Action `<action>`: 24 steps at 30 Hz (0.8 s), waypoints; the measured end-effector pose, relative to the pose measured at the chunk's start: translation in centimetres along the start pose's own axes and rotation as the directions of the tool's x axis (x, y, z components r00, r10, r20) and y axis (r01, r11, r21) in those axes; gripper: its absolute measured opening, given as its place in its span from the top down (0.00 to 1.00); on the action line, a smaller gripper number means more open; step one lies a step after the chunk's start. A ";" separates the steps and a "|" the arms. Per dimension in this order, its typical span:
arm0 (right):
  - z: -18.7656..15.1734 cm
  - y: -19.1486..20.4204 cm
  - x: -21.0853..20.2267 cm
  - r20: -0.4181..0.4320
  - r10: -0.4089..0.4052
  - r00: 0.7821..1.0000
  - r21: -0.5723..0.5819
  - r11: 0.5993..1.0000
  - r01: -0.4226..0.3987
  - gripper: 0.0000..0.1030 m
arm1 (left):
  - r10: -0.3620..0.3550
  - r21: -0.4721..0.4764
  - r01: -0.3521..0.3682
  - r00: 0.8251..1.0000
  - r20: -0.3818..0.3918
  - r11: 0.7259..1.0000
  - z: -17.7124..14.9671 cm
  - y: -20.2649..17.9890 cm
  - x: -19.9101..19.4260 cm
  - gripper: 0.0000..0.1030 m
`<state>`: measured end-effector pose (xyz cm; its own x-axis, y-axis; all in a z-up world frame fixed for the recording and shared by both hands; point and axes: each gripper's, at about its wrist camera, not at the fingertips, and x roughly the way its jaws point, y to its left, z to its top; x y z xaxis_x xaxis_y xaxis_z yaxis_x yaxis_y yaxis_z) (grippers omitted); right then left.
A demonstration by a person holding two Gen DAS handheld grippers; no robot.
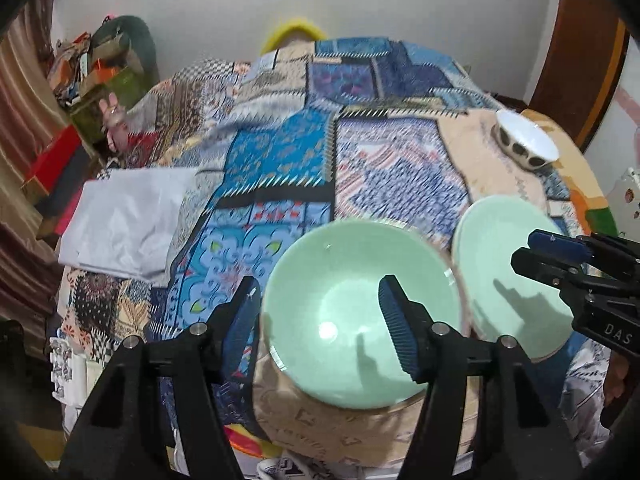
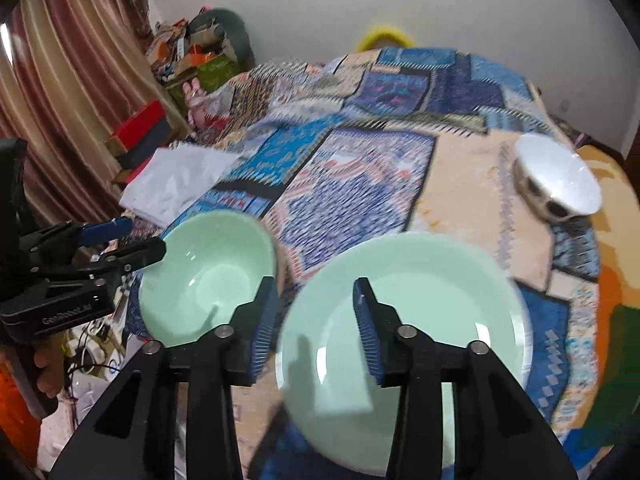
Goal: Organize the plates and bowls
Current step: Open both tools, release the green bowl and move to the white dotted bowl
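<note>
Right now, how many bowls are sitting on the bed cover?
2. A green bowl lies at the near edge, beside the green plate. A white bowl with dark spots sits farther back on the right. Nothing suggests hidden ones, though the far side is blurred.

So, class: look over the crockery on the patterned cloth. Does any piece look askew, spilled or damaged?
Yes, one. The white bowl with dark spots at the far right lies tipped on its side. The green bowl and green plate sit upright, empty, with no visible damage.
</note>
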<state>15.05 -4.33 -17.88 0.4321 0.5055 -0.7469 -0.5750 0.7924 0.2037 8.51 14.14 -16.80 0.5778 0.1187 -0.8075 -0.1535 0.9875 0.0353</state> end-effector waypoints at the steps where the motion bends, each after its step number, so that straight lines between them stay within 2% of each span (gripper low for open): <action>1: 0.2 -0.5 -0.6 0.015 -0.012 1.000 0.002 1.000 0.012 0.60 | -0.010 -0.003 0.010 1.000 0.010 1.000 0.4 -0.4 -0.3 0.38; 7: 1.6 -4.5 -4.4 0.097 -0.079 0.992 0.037 0.996 0.076 0.56 | -0.077 -0.015 0.078 0.995 0.067 0.997 3.1 -3.3 -1.7 0.30; 10: 2.2 -6.9 -6.2 0.133 -0.124 0.983 0.060 0.991 0.117 0.42 | -0.119 -0.014 0.121 0.989 0.093 0.993 4.8 -4.9 -2.1 0.22; 12: 2.5 -8.3 -7.1 0.157 -0.157 0.975 0.073 0.986 0.147 0.42 | -0.145 0.001 0.146 0.983 0.110 0.989 6.2 -6.2 -2.2 0.20; 17: 3.6 -11.9 -8.2 0.171 -0.229 0.958 0.113 0.971 0.212 0.40 | -0.161 0.046 0.156 0.976 0.144 0.987 9.2 -9.3 -1.9 0.17; 24: 4.6 -17.0 -8.0 0.168 -0.302 0.939 0.192 0.944 0.269 0.39 | -0.210 0.106 0.196 0.968 0.136 0.975 12.9 -14.0 0.7 0.15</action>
<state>24.55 -20.29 -12.44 0.6955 0.2927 -0.6562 -0.2934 0.9494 0.1125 21.45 1.70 -10.25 0.7007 -0.0782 -0.7091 0.0488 0.9969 -0.0618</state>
